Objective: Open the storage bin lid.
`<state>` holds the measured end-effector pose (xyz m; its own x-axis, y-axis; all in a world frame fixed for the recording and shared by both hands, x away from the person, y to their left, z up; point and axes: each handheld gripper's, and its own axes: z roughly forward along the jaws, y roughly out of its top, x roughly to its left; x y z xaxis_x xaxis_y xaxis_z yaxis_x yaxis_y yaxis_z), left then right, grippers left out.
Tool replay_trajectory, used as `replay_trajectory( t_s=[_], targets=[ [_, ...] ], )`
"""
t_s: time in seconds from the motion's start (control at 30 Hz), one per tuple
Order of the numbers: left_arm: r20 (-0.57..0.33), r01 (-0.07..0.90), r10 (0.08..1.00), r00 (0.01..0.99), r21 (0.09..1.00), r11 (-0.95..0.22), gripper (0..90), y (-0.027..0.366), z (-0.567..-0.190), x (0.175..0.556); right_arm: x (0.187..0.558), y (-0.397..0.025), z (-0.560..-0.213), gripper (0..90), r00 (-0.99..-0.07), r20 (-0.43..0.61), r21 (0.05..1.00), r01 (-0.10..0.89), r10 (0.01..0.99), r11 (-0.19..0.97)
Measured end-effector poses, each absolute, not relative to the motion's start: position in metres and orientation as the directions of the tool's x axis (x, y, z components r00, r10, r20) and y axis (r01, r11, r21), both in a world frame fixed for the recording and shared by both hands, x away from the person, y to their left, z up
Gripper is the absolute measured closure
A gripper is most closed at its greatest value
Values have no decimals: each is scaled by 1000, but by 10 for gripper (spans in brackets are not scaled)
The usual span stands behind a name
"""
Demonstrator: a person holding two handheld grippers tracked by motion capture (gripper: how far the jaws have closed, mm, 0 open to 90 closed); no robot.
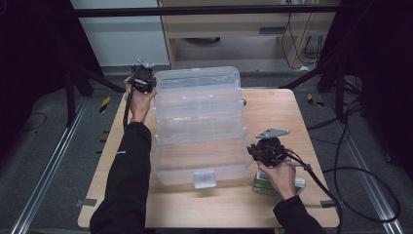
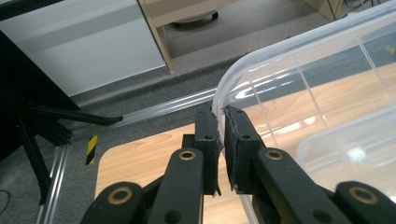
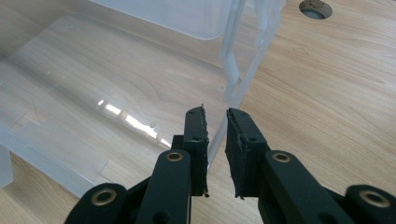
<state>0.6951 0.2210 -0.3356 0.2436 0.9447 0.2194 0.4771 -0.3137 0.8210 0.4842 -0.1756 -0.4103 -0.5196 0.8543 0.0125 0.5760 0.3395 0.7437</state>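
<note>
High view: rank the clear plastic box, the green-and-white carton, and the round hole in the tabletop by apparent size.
1. clear plastic box, by far the largest.
2. green-and-white carton, partly hidden under the right hand, so its full extent is unsure.
3. round hole, a small dot beside the box.

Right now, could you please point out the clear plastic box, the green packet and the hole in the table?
clear plastic box (image 1: 203, 179): high view, on its front latch.
green packet (image 1: 263, 183): high view, on its green face beside the person's right hand.
hole in the table (image 3: 315, 9): right gripper view, on the dark round opening in the wood.
</note>
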Motion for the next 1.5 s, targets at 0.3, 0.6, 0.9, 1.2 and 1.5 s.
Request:
replay_trajectory(
  t_s=[0.3, 0.6, 0.9, 1.2, 1.5],
  targets=[
    [213, 414, 946, 244, 859, -300, 829, 223, -319, 684, 483, -175, -409, 787, -520, 16, 739, 581, 854, 340],
    [179, 377, 941, 287, 882, -283, 777, 229, -300, 664, 483, -175, -409, 786, -519, 15, 737, 583, 854, 341],
    [188, 359, 925, 330, 881, -307, 741, 232, -291, 626, 485, -177, -409, 782, -524, 38, 736, 591, 851, 331],
    [187, 343, 914, 361, 885, -316, 722, 241, -290, 591, 485, -178, -409, 781, -526, 40, 736, 590, 850, 331],
    [185, 333, 899, 396, 884, -328, 702, 255, -302, 539, 486, -179, -409, 779, -532, 41, 731, 593, 846, 338]
  ],
)
